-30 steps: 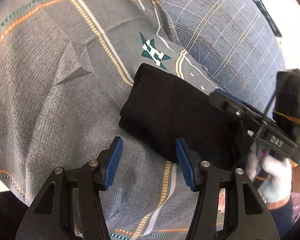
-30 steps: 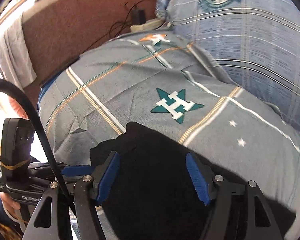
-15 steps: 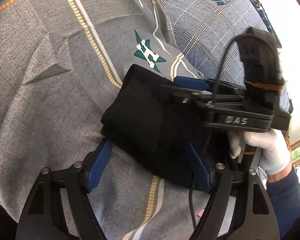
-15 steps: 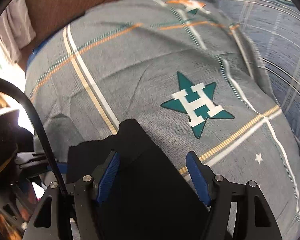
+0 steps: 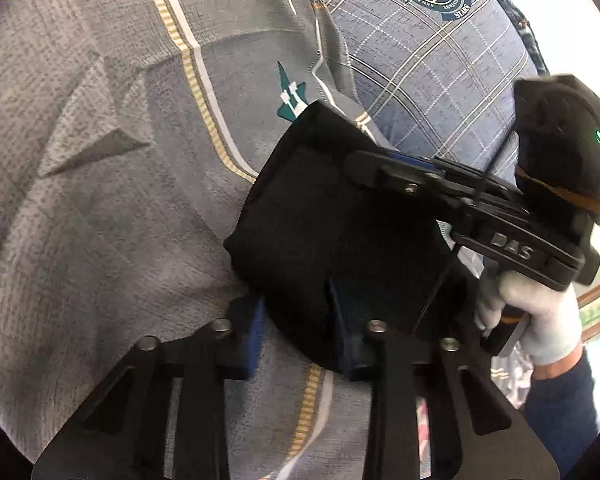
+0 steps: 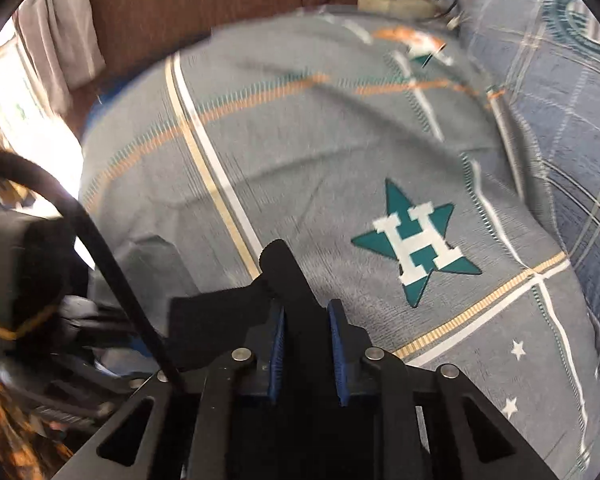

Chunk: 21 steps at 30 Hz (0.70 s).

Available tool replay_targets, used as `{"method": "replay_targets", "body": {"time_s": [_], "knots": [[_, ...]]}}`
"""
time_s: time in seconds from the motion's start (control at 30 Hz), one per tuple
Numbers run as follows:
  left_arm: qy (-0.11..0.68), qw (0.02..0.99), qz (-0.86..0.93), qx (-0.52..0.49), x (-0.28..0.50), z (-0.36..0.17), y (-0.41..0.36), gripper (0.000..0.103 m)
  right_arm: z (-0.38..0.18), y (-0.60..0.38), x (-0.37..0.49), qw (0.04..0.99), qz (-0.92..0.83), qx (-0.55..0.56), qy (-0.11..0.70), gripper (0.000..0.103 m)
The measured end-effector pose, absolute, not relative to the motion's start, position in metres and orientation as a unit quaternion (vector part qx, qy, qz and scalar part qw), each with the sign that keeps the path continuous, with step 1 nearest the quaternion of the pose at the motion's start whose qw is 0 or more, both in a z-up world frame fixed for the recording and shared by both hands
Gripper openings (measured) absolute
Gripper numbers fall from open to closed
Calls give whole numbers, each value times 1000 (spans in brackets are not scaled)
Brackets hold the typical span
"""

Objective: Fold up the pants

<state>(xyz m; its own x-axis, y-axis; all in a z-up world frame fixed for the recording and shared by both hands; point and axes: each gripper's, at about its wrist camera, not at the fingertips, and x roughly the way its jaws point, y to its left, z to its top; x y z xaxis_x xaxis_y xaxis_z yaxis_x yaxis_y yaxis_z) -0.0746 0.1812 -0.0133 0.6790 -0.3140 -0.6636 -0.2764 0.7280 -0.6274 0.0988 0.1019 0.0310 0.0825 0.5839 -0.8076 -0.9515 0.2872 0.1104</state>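
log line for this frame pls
stage: lifting folded pants off bedspread | left gripper: shut on pants | right gripper: shut on pants

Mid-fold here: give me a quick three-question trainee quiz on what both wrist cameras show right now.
1. True or false: the right hand-held gripper is shut on the black pants.
2. What lies under the pants? A) wooden table B) grey bedspread C) tiled floor
3. Fill in: the star on the bedspread bears the letter ___.

Key: 1 true; 2 B; 3 H. The left hand-held gripper also grips the pants.
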Motion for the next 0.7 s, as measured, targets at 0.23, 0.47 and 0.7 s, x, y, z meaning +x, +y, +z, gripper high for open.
{"method": "replay_targets", "body": {"time_s": [0.23,0.47,0.7], "knots": [[347,882,-31,-318,-83,26,169,14,62,74,87,733,546,-194,357,17],[263,923,-115,-255,-87,96,128,12,128,8,71,782,531,-122,302,17],[250,929,-219,-162,-71,129,34,12,155,-95,52,828,491,-39,269,17]]}}
